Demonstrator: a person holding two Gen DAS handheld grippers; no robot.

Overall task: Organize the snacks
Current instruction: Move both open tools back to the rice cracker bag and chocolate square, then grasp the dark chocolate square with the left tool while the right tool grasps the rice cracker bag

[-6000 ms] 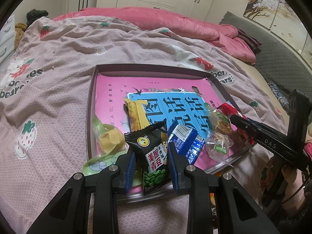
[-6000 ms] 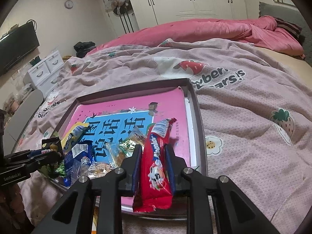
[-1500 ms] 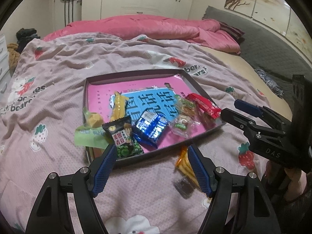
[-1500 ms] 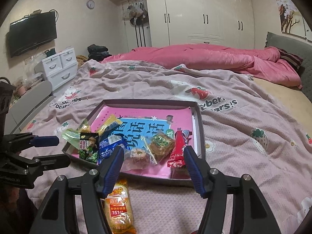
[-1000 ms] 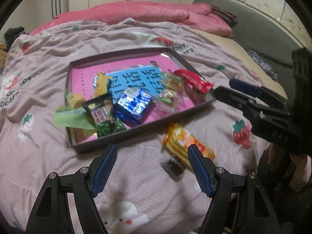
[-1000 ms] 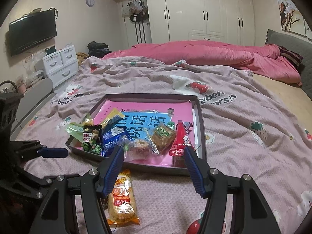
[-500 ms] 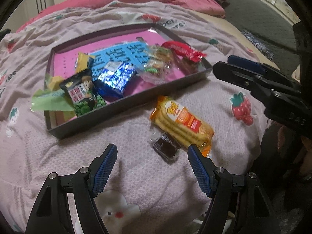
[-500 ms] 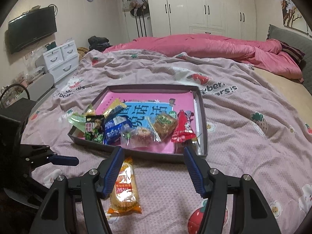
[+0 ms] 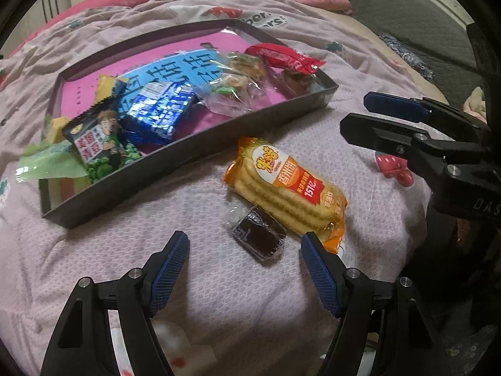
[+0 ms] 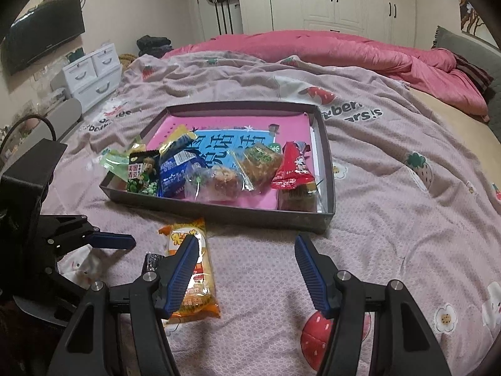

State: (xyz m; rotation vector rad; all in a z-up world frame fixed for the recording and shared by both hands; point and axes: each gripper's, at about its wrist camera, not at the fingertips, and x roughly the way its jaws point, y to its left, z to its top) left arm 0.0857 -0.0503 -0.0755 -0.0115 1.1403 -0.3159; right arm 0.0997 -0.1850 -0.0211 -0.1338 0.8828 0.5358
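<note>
Left gripper [image 9: 245,250] nearer dark packet [image 9: 259,239].

pink bedspread [image 10: 391,194], tray [image 10: 256,217], cracker pack [image 9: 286,185], dark packet [image 9: 260,235]

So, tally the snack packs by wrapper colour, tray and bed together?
Orange pack: 1
Red pack: 1
Blue pack: 1
Yellow pack: 1
Green wrapper: 1
Black: 2, pea packet, small packet
Clear: 3, round cake, square cake, corner piece
Total: 10
</note>
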